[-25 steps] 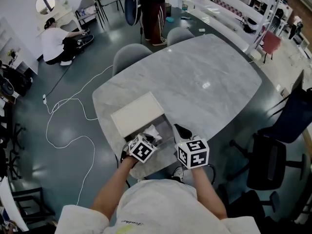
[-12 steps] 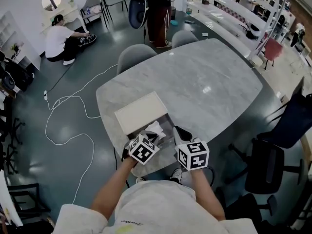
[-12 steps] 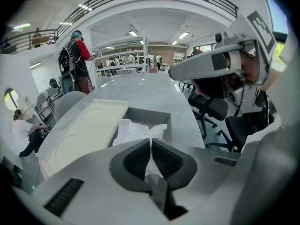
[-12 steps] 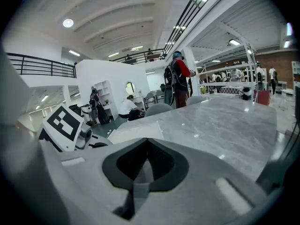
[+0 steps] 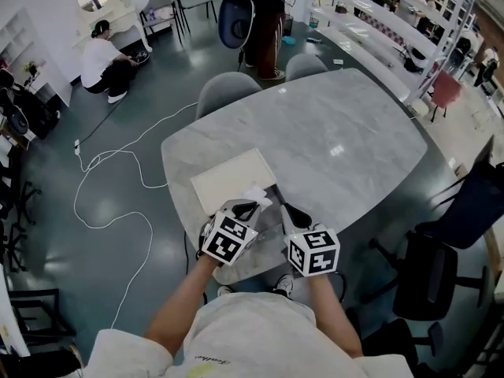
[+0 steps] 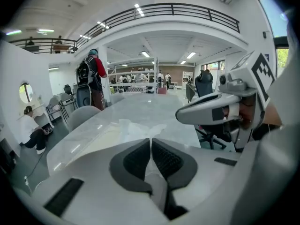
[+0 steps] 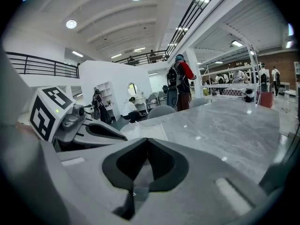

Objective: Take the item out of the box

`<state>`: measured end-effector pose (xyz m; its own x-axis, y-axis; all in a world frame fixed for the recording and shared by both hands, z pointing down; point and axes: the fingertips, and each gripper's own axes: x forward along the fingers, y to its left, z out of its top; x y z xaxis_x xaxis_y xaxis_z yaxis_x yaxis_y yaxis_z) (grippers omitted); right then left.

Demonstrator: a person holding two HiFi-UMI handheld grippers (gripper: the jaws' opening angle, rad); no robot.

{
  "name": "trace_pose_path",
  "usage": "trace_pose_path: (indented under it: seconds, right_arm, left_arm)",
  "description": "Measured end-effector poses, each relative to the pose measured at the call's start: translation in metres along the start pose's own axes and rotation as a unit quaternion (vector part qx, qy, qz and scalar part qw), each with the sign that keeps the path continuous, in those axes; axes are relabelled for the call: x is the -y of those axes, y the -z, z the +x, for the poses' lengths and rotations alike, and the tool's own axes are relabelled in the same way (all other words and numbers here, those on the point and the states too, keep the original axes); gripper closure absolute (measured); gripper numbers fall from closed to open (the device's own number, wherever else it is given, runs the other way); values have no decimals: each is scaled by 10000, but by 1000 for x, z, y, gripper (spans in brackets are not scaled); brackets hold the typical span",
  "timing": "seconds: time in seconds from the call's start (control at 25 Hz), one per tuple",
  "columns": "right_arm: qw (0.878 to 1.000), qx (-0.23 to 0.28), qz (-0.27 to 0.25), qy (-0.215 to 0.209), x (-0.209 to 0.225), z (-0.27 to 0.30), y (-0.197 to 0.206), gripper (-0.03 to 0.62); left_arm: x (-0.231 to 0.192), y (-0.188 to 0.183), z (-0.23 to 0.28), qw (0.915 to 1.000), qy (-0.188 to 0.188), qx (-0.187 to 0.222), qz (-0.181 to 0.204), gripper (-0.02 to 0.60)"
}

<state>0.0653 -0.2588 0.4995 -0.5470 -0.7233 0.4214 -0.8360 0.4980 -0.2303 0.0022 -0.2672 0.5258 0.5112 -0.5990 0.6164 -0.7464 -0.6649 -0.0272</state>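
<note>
Marble table [image 5: 346,124], left claw [image 6: 150,146] pinching white wrapping [image 5: 257,196] — right claw [image 7: 147,146] closed

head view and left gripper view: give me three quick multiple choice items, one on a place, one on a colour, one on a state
1. Where is the white box?
A on the floor
B on the table, near the person's edge
C at the table's far end

2. The table top is:
A pale grey marble
B red
C black

3. The left gripper jaws are:
A wide open
B around a mug
C shut on thin white wrapping

Answers: B, the head view shows it by the near edge; A, the surface is veined grey; C, the pads meet and the wrapping runs into their tips.
</note>
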Motion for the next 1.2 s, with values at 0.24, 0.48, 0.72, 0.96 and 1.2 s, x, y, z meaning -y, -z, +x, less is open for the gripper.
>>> trace_pose_path:
  seconds: [0.24,0.48,0.72,0.96,1.2]
  right_arm:
    - [9999,117,-77,-46,-4,-2,-11,589]
    - [9995,265,-113,-142,-10,-5,-25,589]
    - [9989,365,-165,-236,-17,-6,-33,589]
    - [9985,415,-213,-281,-24,-6,-39,589]
    - [9982,412,-277,-351,-27,-7,-41,589]
  left_arm:
    - [-15,-19,-20,9977,-285,484,-378,561]
    - [-25,-31,-40,9911,-521,916,-813,561]
    - [-38,-35,-59,9813,-847,1332,-1103,561]
    - [-49,-34,-76,9700,-1095,1663,-1394,561]
    - [-51,-28,-79,9658,-1124,1720,-1583,561]
